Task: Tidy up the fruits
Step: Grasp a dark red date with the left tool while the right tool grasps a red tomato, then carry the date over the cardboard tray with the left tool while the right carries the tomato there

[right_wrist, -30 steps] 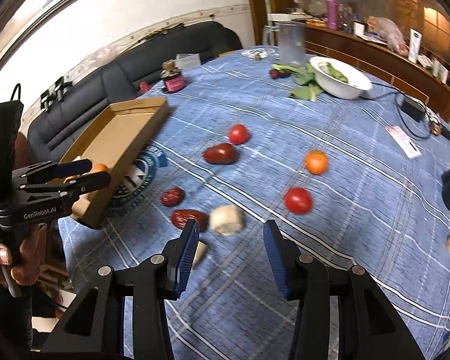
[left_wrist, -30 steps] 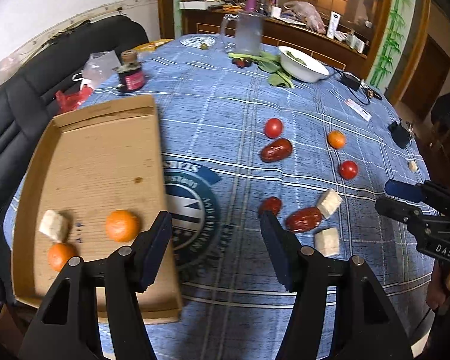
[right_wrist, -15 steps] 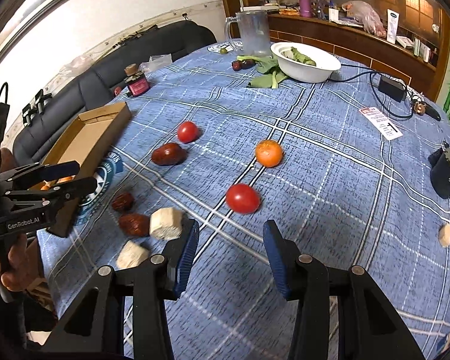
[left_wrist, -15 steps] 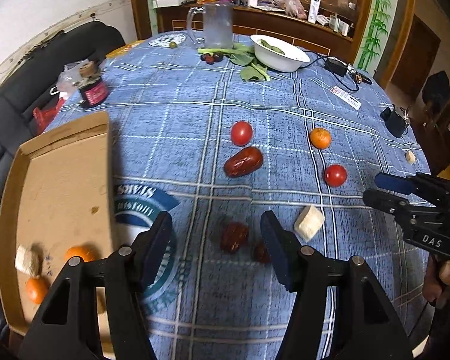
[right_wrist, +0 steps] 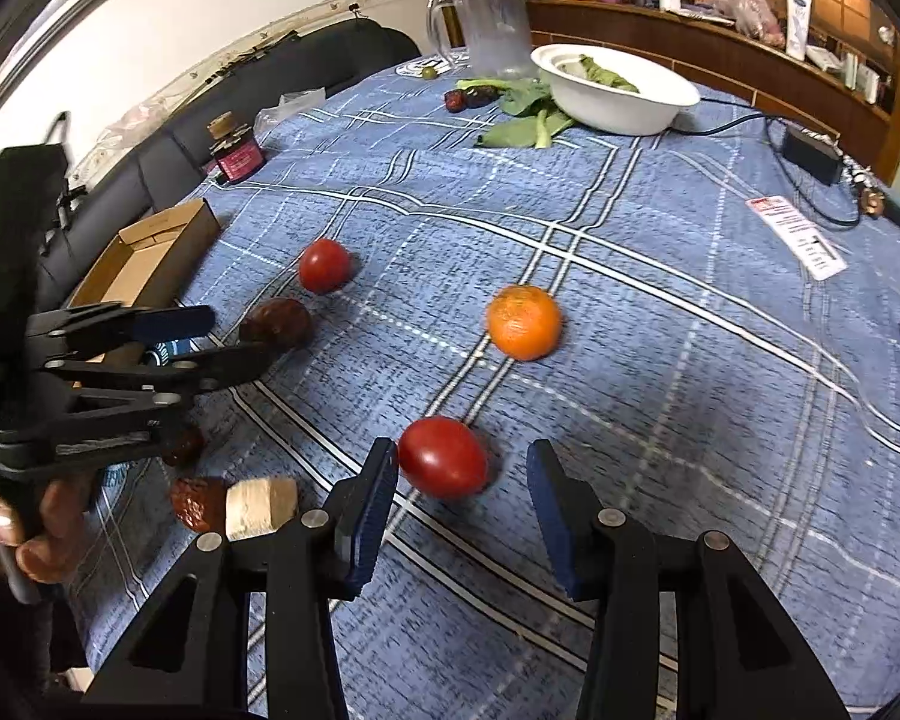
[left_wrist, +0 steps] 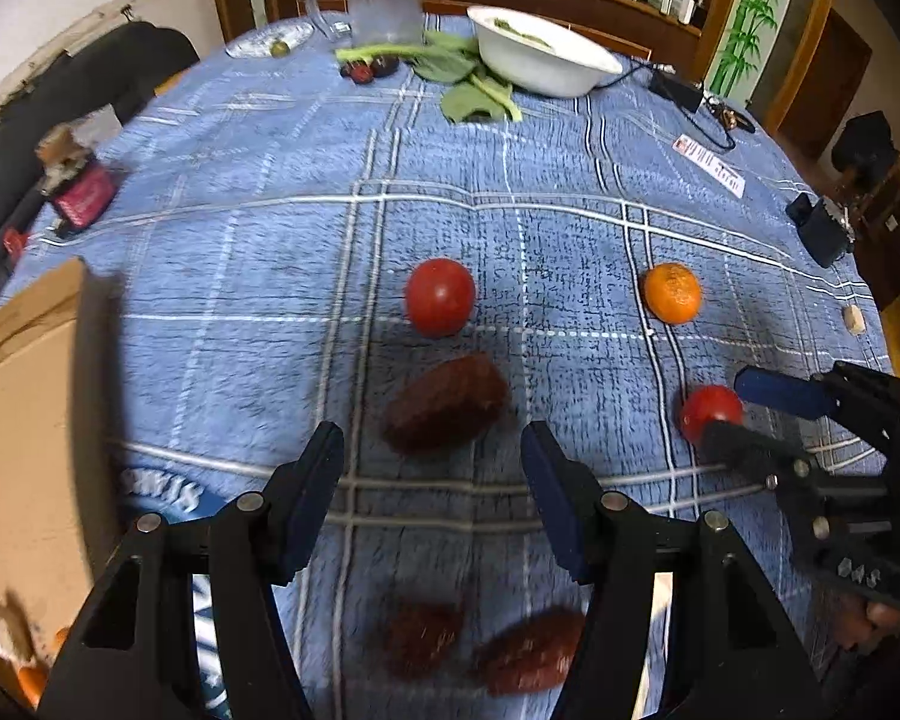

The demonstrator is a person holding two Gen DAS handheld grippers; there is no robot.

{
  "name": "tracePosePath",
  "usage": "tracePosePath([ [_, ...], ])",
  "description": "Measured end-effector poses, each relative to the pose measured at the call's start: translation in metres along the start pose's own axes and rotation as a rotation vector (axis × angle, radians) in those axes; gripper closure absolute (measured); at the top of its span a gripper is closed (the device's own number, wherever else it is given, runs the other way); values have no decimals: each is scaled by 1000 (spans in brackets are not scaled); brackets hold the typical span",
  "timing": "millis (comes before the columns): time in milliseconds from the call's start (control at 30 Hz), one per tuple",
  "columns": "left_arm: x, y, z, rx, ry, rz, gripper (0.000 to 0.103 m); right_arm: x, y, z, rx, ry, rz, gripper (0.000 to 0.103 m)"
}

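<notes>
The left gripper (left_wrist: pixel 432 450) is held wide open, nothing between its blue pads, just above the blue plaid tablecloth (left_wrist: pixel 270 240). A large red date (left_wrist: pixel 447 402) lies directly ahead of the gap and is not touched by either finger. Beyond the date a tomato (left_wrist: pixel 440 296) is seen, close behind it. Two more dark dates (left_wrist: pixel 423 639) are visible, blurred, under the gripper's frame on the near side of the large date. To the left of the large date the cardboard tray (left_wrist: pixel 24 420) is found, with a pale cube (left_wrist: pixel 3 630) and orange fruit, partly cut off, at its near end.

The right gripper (right_wrist: pixel 462 480) is likewise spread wide, and a second tomato (right_wrist: pixel 443 457) sits on the cloth at the mouth of its jaws, close to the left pad; whether that pad touches it cannot be told. A mandarin orange (right_wrist: pixel 524 321) lies beyond this tomato, apart from it. On the far side of the table from the large date a white bowl (right_wrist: pixel 618 97) with greens and a clear glass pitcher (right_wrist: pixel 491 27) are set. A beige cube (right_wrist: pixel 261 507) rests against a date, left of the second tomato.
</notes>
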State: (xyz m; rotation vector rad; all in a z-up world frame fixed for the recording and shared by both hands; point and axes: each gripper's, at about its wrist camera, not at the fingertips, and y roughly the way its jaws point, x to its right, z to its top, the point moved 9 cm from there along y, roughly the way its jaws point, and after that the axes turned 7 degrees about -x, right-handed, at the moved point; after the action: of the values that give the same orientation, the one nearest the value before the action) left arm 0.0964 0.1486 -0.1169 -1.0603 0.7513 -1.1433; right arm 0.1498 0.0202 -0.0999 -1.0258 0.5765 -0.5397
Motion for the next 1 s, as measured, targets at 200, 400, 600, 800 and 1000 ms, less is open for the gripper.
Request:
tracePosePath([
  [200,8,13,5,13,33,32,46,-7,12,-1,-17,-40,-26,59],
  [400,6,5,4,35,44,84,58,-13,3,-1,1,-60,-56,72],
  [600,0,-21,-11,82,24,119,58,-18,-22,-6,40,-53,-40,72],
  [800,-9,-49,-28,126,14,184,58,-23,-38,-12,56,-48,-32,72],
  [1000,-20,-67,-40,157,-8,230,58,-30,-42,-19,55,-46,-36,72],
])
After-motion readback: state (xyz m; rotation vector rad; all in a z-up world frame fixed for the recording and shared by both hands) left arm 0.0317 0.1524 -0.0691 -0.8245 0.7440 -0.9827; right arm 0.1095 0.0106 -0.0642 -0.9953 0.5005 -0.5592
